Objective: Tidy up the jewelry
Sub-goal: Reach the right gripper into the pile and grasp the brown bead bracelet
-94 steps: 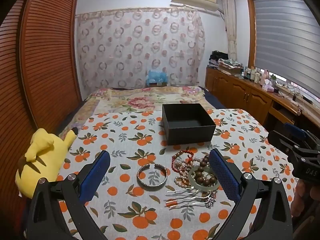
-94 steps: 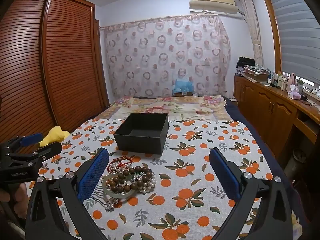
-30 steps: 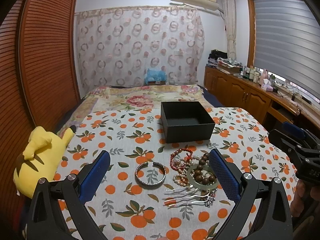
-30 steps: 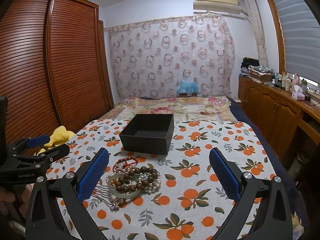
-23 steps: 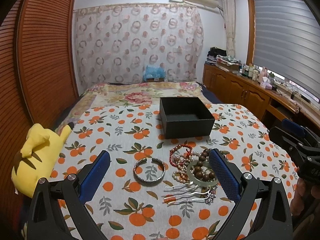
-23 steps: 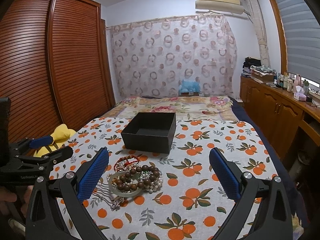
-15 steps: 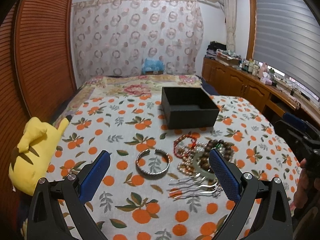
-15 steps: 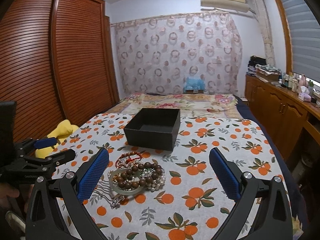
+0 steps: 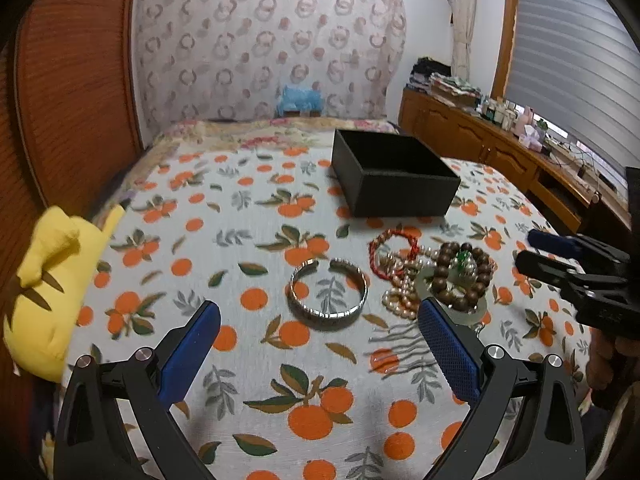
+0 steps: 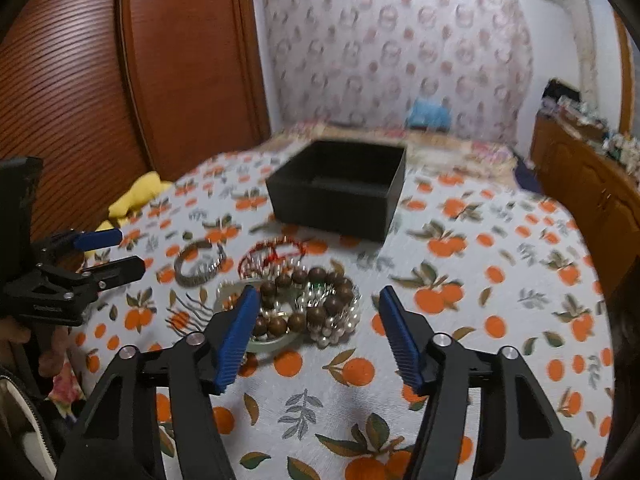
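A black open box (image 9: 394, 178) stands on the orange-print cloth, also in the right wrist view (image 10: 338, 188). In front of it lies a jewelry pile: a silver bangle (image 9: 329, 294), a red bead string (image 9: 390, 246), pearls (image 9: 400, 294), a brown wooden bead bracelet (image 9: 462, 280) on a pale green bangle (image 10: 244, 320), and hair pins (image 9: 400, 340). My left gripper (image 9: 318, 354) is open and empty just before the silver bangle. My right gripper (image 10: 316, 334) is open and empty, its fingers either side of the brown bead bracelet (image 10: 308, 296).
A yellow plush toy (image 9: 44, 280) lies at the cloth's left edge. A wooden slatted wardrobe (image 10: 120, 80) stands left. A wooden cabinet (image 9: 500, 156) with bottles runs along the right. A bed with floral cover (image 9: 260, 132) lies behind.
Both grippers have moved forward and down toward the jewelry pile. The right gripper's fingers have narrowed and now frame the brown bead bracelet. The jewelry has not moved.
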### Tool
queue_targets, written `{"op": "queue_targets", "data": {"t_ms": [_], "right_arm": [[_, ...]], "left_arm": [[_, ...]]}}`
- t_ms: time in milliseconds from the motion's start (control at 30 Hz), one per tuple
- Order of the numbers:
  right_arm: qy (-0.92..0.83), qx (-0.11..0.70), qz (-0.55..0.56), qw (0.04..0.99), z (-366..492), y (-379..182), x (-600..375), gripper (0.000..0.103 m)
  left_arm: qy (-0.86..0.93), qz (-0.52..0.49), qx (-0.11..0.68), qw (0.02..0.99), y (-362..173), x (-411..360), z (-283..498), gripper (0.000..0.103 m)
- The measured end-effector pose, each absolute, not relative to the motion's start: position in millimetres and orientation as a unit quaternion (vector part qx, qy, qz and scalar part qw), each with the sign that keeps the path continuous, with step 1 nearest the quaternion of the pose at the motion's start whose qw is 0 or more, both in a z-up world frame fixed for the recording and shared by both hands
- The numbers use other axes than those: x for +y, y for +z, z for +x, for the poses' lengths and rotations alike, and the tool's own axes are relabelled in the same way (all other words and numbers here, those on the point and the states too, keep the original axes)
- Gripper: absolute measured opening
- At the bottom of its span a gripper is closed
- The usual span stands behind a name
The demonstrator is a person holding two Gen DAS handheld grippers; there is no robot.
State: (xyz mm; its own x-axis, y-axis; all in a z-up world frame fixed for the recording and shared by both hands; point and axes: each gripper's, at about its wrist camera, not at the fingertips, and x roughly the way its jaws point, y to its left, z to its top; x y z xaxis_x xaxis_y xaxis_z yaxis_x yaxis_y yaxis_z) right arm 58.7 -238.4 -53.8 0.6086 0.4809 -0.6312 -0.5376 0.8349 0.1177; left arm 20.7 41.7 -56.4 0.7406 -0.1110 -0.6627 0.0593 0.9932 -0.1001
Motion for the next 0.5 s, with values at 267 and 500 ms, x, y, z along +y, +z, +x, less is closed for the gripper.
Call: {"op": "queue_targets", "data": {"t_ms": [267,500], "right_arm": [[0.305,0.387,-0.017,0.870,87,-74,-226,0.057],[0.295,0.421,-0.017,0.858,113,-88,-221,0.053]], "left_arm": [[-0.051,-0.044,0.377,0.924,-72,46,27,0.095],[-0.064,-0.025,0.399,0.914,-83,43,38,0.095]]}}
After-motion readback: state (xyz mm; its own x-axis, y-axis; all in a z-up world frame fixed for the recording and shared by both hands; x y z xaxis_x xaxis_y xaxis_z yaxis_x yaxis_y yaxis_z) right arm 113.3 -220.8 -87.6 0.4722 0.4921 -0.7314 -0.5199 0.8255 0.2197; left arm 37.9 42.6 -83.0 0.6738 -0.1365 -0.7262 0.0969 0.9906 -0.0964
